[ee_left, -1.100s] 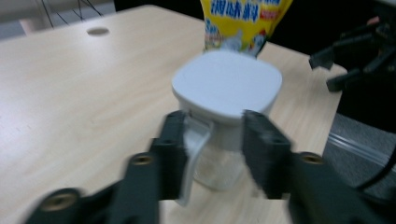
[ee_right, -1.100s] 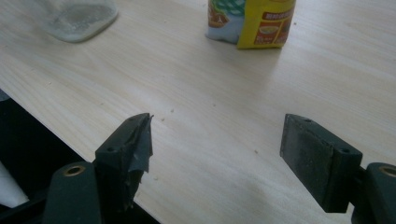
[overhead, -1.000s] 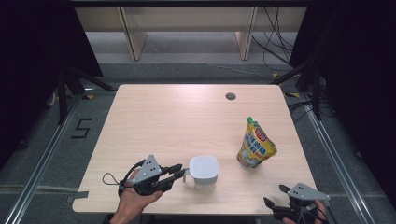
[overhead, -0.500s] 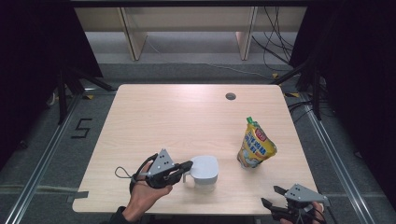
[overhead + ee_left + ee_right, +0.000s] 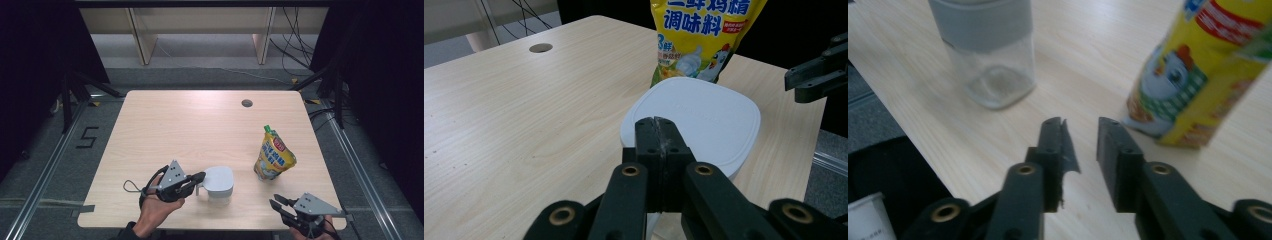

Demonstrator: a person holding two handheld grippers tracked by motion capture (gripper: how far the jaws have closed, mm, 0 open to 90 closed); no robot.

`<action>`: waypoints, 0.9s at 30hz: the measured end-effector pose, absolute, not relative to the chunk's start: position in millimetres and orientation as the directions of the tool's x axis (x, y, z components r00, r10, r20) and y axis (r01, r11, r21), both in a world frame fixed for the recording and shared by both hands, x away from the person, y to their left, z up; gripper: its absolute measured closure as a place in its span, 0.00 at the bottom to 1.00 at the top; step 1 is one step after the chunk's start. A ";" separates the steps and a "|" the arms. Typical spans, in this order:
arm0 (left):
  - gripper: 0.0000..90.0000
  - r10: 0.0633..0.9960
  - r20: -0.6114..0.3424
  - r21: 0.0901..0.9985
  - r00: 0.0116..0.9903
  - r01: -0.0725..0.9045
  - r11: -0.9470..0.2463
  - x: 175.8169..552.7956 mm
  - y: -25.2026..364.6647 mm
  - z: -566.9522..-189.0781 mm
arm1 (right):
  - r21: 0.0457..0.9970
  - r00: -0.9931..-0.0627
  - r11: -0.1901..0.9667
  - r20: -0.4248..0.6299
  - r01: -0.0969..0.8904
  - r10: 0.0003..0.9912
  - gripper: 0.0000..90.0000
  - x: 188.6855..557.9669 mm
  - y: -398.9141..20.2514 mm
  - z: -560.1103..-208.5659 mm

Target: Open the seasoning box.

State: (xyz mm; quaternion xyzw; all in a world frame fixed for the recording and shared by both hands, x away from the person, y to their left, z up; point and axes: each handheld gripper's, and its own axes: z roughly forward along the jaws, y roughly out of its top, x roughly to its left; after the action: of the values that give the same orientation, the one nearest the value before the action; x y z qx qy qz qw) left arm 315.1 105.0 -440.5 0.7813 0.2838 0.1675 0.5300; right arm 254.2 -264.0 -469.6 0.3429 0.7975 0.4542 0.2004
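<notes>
in the high view, the left claw (image 5: 199, 177) is lying against the near-left side of the white-lidded clear jar (image 5: 219, 184), having slid in from the left over the last second; the jar is sitting near the front edge of the desk (image 5: 190, 125), in the same spot as before. the yellow seasoning pouch (image 5: 274, 154) is standing upright to the jar's right, apart from it. the right claw (image 5: 278, 203) is hovering at the front right corner, holding nothing. judging by this, the left hand is steadying the jar, probably ahead of work on its lid.

in the left gripper view, the left claw's jaws are pressing together, fully closed, at the lid's rim (image 5: 694, 120); whether they are pinching a tab there is hard to tell. the pouch (image 5: 701, 35) is rising just behind the jar.

in the right gripper view, the right claw (image 5: 1082, 131) has just been closing, its jaws now standing a little apart with nothing between them, pointing between jar (image 5: 990, 55) and pouch (image 5: 1200, 75).

the desk is pale wood with a round cable hole (image 5: 247, 103); grey floor, dark curtains and trailing cables are surrounding it.
</notes>
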 end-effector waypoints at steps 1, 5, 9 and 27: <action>0.99 0.622 -0.036 0.923 0.782 0.264 -0.279 314.8 105.3 -440.7 | 0.867 -0.683 0.356 -0.024 0.349 0.730 0.86 256.8 -260.3 -469.1; 0.99 0.624 -0.042 0.925 0.780 0.266 -0.270 314.4 105.7 -441.6 | 0.875 -0.714 0.364 -0.031 0.319 0.700 0.92 265.9 -242.8 -467.8; 0.99 0.621 -0.035 0.925 0.783 0.260 -0.276 314.2 105.4 -441.6 | 0.875 -0.735 0.382 -0.045 0.297 0.677 0.96 270.9 -230.5 -467.1; 0.99 0.633 -0.038 0.930 0.773 0.259 -0.261 314.8 109.0 -444.3 | 0.889 -0.777 0.390 -0.065 0.240 0.626 1.00 291.1 -193.2 -457.6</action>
State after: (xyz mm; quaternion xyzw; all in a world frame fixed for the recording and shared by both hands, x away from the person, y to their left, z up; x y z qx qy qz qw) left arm 314.8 109.0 -444.3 0.7747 0.2879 0.1746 0.5352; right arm 291.1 -193.2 -457.6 0.2676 0.8092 0.4833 0.2001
